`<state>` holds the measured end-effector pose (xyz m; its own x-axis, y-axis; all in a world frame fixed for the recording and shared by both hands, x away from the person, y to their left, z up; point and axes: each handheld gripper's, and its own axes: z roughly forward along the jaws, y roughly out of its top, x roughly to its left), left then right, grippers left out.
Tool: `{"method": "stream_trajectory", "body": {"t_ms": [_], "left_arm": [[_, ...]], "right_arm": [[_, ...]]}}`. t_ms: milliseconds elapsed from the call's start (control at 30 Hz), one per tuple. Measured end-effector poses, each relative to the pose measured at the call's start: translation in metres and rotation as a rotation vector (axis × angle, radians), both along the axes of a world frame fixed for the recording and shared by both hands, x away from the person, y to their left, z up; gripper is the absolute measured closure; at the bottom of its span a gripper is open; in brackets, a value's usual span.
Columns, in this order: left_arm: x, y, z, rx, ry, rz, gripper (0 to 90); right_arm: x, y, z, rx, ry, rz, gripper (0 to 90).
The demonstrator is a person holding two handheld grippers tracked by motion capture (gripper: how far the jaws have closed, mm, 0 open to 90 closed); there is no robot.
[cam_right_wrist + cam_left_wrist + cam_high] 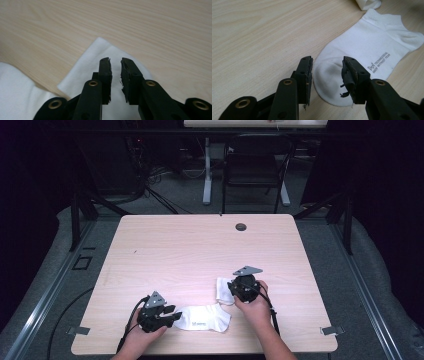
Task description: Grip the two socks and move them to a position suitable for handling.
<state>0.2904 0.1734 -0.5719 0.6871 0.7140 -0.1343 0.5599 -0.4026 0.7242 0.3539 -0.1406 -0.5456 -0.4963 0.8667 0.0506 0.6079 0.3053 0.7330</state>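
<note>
Pale wood-grain desk [200, 245], rounded corners, a small dark grommet [241, 226] near its far edge. Grey floor around it; a black chair [252, 167] beyond the far side.

Two white socks near the front edge. The larger-showing one, the flat sock [205, 317], lies spread between the two hands, toe toward the left hand; grey lettering on its sole reads clearly in the left gripper view [372, 47]. The second sock [223, 290] lies just beyond it, partly under the right hand; in the right gripper view it is a white fold with one corner pointing away [100, 57].

Left tool [167, 314]: jaws stand apart, one to each side of the flat sock's toe [327, 77], pads not pressing the cloth as far as can be seen.

Right tool [239, 287]: pointing down over the second sock, jaws parted by a narrow gap [115, 75], white fabric seen below the gap, nothing pinched between the pads.
</note>
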Motion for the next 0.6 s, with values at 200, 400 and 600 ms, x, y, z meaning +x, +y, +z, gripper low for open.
{"method": "stream_trajectory", "body": {"t_ms": [200,400,600], "left_arm": [[0.001,0.002,0.000,-0.003,0.001,0.011,59.3],[0.001,0.002,0.000,-0.007,0.005,0.018,59.2],[0.002,0.002,-0.001,-0.001,0.003,0.013,59.2]], "right_arm": [[0.006,-0.020,-0.004,0.000,0.031,-0.064,72.9],[0.006,-0.026,-0.015,0.020,0.055,-0.086,68.4],[0.002,-0.030,-0.019,0.049,0.078,-0.083,64.2]]}}
